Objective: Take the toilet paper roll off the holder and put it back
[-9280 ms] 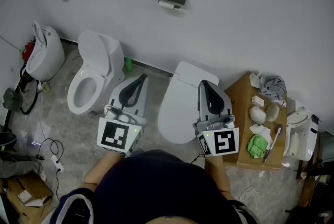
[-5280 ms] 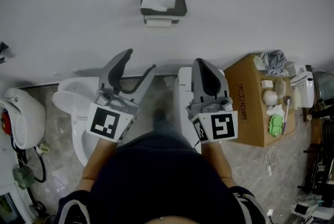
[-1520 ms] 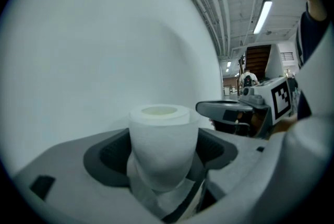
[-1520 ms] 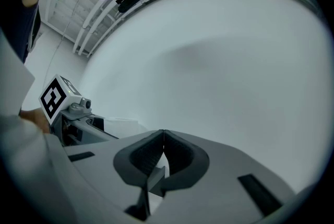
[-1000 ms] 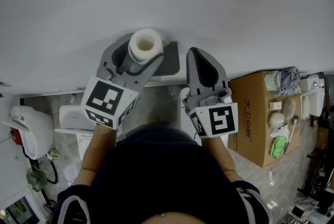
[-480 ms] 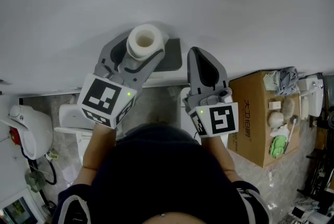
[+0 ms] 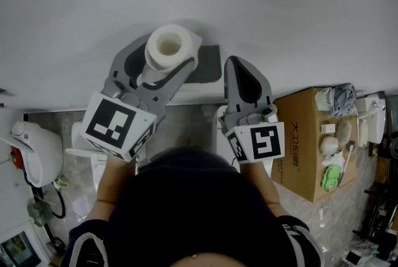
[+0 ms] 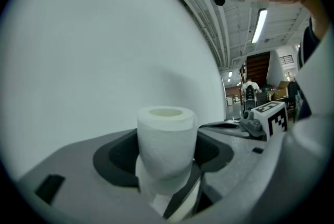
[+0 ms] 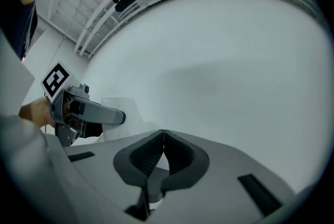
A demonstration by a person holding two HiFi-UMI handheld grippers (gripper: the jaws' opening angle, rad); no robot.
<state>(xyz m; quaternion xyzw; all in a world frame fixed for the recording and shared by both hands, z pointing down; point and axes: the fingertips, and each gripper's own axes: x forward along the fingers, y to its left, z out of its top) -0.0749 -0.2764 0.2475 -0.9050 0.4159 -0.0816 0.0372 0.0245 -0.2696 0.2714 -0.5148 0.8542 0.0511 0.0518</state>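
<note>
A white toilet paper roll [image 7: 168, 46] stands upright between the fingers of my left gripper [image 7: 166, 53], which is shut on it from both sides. In the left gripper view the roll [image 8: 167, 147] fills the space between the jaws, in front of the plain white wall. The dark holder shelf [image 7: 210, 65] on the wall lies just right of and below the roll. My right gripper [image 7: 238, 65] hangs beside the shelf with its jaws shut and nothing in them, and its pads [image 9: 163, 139] meet. From there the roll [image 9: 119, 109] shows pale behind the left gripper's finger [image 9: 96, 112].
A white strip of paper [image 7: 189, 93] shows under the shelf. Below stand a toilet [image 7: 81, 141], a white floor fixture [image 7: 31, 150] at the left and a cardboard box [image 7: 301, 135] with small items on it at the right. The wall is close ahead.
My left gripper has risen with the roll in it, lifting it away from the holder shelf and toward the camera. The right gripper has stayed where it was.
</note>
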